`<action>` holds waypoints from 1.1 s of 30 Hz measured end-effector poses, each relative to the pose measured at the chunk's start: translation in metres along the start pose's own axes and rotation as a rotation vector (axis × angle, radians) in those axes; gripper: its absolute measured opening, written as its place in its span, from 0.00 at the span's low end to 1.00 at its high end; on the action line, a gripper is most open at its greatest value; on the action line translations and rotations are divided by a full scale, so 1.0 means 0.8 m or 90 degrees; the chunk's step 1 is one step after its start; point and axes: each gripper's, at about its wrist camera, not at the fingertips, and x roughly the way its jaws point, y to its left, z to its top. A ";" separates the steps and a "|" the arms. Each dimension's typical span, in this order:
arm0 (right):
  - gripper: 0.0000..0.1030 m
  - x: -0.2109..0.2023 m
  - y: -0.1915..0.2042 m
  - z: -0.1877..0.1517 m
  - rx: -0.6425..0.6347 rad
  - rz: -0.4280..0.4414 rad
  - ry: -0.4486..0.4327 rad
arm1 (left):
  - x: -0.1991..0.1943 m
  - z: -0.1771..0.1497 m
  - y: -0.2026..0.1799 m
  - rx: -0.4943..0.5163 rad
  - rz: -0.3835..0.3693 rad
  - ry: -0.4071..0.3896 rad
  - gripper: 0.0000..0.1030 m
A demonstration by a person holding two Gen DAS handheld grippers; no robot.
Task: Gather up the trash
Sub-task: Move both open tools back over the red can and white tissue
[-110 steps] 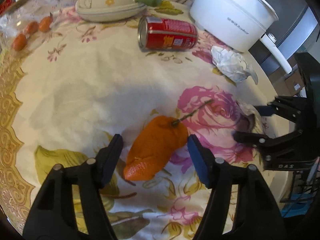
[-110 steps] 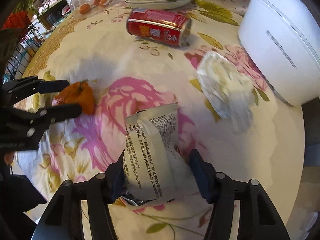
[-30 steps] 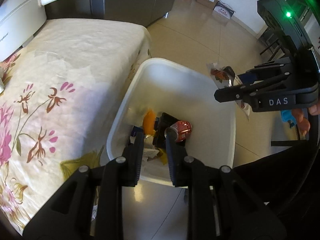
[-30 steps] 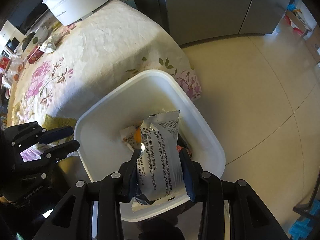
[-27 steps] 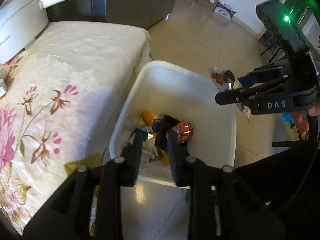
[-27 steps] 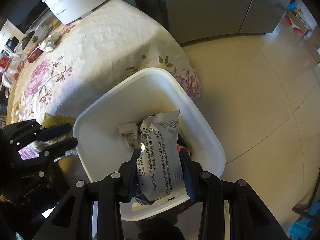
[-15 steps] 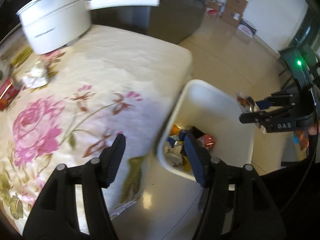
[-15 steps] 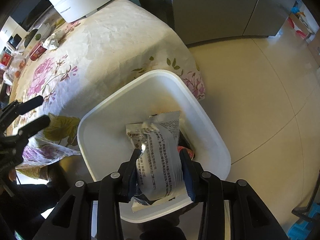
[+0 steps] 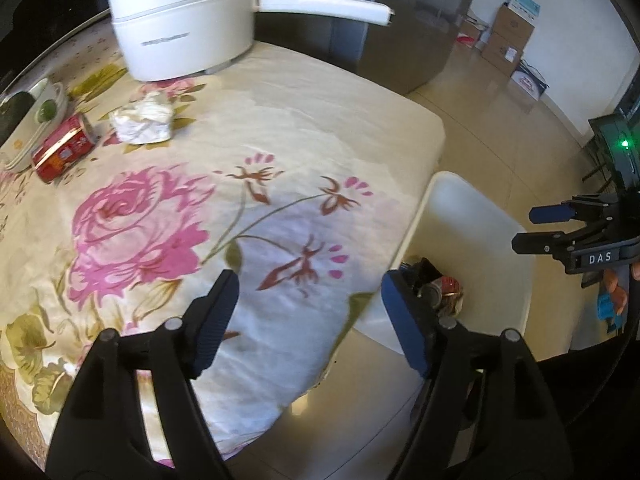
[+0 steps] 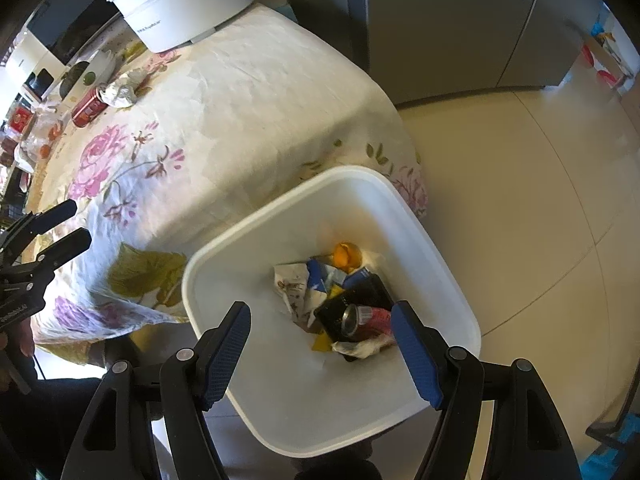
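Note:
My right gripper (image 10: 320, 344) hangs over the white bin (image 10: 280, 204), jaws opening, nothing between them. In the bin lie orange peel (image 10: 346, 254), a printed wrapper (image 10: 294, 284), a dark packet and a red can (image 10: 362, 318). My left gripper (image 9: 310, 312) is above the table's corner, jaws opening and empty. Still on the floral tablecloth (image 9: 280, 120) are a red can (image 9: 64, 148) and a crumpled tissue (image 9: 142, 120). The left view shows the bin (image 9: 476, 220) and my right gripper (image 9: 524, 230) at the right. The right view catches my left gripper (image 10: 80, 220) at its left edge.
A white pot (image 9: 180, 36) with a long handle stands at the table's far end, and stacked dishes (image 9: 24, 128) sit at the far left. A grey cabinet (image 10: 460, 20) rises behind the table. Cardboard boxes (image 9: 512, 36) line the far wall on the tiled floor (image 10: 520, 200).
The right gripper opened and let the snack wrapper drop into the bin. The left gripper opened after dropping the orange peel there and swung from above the bin to over the table.

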 end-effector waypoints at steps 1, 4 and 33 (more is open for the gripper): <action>0.72 -0.001 0.005 0.003 -0.003 0.001 -0.003 | -0.002 -0.001 0.004 -0.005 0.002 0.000 0.72; 0.72 -0.003 0.016 0.012 -0.010 0.002 -0.011 | -0.006 -0.001 0.018 -0.023 0.012 -0.001 0.73; 0.72 0.046 0.195 0.157 -0.095 0.051 -0.067 | -0.032 0.030 0.265 -0.050 0.171 -0.055 0.87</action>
